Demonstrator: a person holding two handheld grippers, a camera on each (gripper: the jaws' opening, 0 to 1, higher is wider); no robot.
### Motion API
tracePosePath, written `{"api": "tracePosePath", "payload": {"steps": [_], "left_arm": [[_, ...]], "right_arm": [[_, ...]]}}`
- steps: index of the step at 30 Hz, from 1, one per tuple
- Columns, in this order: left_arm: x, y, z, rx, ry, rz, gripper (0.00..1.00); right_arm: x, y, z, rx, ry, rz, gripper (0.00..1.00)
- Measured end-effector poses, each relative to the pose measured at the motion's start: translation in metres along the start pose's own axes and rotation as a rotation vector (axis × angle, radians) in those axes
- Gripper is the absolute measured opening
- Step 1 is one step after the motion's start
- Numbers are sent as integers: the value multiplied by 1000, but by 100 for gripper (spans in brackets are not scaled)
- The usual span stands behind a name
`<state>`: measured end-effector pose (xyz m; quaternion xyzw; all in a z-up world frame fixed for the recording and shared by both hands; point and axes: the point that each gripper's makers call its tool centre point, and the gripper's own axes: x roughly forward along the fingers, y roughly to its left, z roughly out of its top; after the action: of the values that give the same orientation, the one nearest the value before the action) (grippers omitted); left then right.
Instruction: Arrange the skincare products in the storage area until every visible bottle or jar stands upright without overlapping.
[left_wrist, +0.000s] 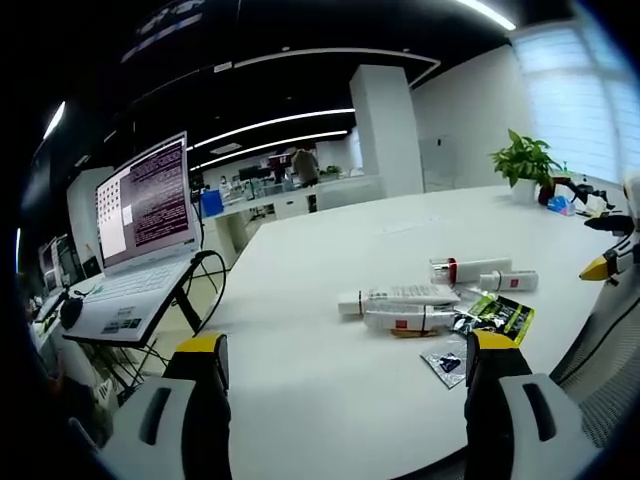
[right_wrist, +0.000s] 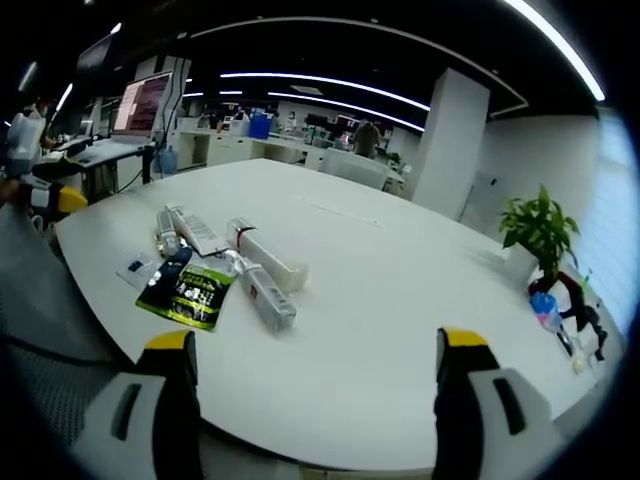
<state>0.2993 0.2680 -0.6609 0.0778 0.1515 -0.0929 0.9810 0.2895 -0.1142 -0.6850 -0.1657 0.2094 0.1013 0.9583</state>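
Note:
Several skincare products lie flat in a cluster on the white table (left_wrist: 330, 230). Two white tubes (left_wrist: 395, 298) lie side by side, with a white bottle with a red band (left_wrist: 470, 268) and a small tube (left_wrist: 508, 281) behind them. A black-and-green sachet (left_wrist: 500, 315) and a small sachet (left_wrist: 445, 362) lie nearest. My left gripper (left_wrist: 346, 345) stands open, short of the cluster and holding nothing. In the right gripper view the long white box (right_wrist: 268, 255), a bottle (right_wrist: 265, 290), the tubes (right_wrist: 195, 230) and the sachet (right_wrist: 190, 292) lie at left. My right gripper (right_wrist: 316, 342) is open above bare table.
An open laptop (left_wrist: 140, 230) on a stand is off the table's left end. A potted plant (right_wrist: 540, 230) and small blue items (right_wrist: 545, 310) sit at the far right. A mesh chair back (left_wrist: 610, 370) is close by. The other gripper's yellow tip (left_wrist: 605, 265) shows at the edge.

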Motion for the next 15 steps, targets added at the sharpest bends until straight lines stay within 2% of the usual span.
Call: {"api": "tracePosePath", "payload": {"steps": [4, 15], "left_arm": [[0, -2, 1, 14, -5, -8, 97], [0, -3, -1, 27, 16, -10, 97]], "right_arm": [[0, 1, 0, 3, 0, 9, 100], [2, 8, -5, -54, 50, 66, 100]]}}
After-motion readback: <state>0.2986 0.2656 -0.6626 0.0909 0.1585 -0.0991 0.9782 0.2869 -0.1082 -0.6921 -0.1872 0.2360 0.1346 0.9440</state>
